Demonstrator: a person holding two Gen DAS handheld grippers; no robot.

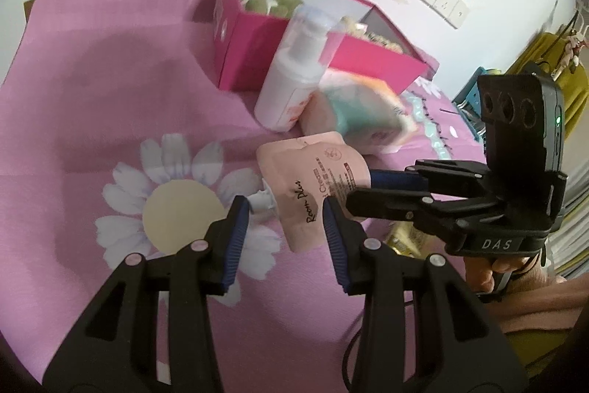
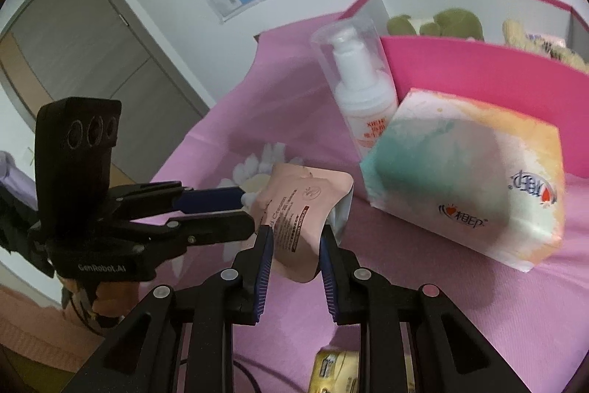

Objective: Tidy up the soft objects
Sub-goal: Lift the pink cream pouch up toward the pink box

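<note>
Both my grippers pinch the pink pouch [image 2: 294, 227]: right gripper [image 2: 296, 245] narrowly closed on its bottom, left gripper [image 1: 287, 212] on its spout end.

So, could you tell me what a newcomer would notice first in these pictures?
Probably the pink spouted pouch at centre, pinched between the right gripper and the left gripper above the pink flowered cloth. Behind it stand a white pump bottle and an open magenta box of plush toys.

Pale pink pouch [image 1: 313, 179] — magenta box [image 1: 254, 61] — daisy-printed pink cloth [image 1: 110, 98].
</note>
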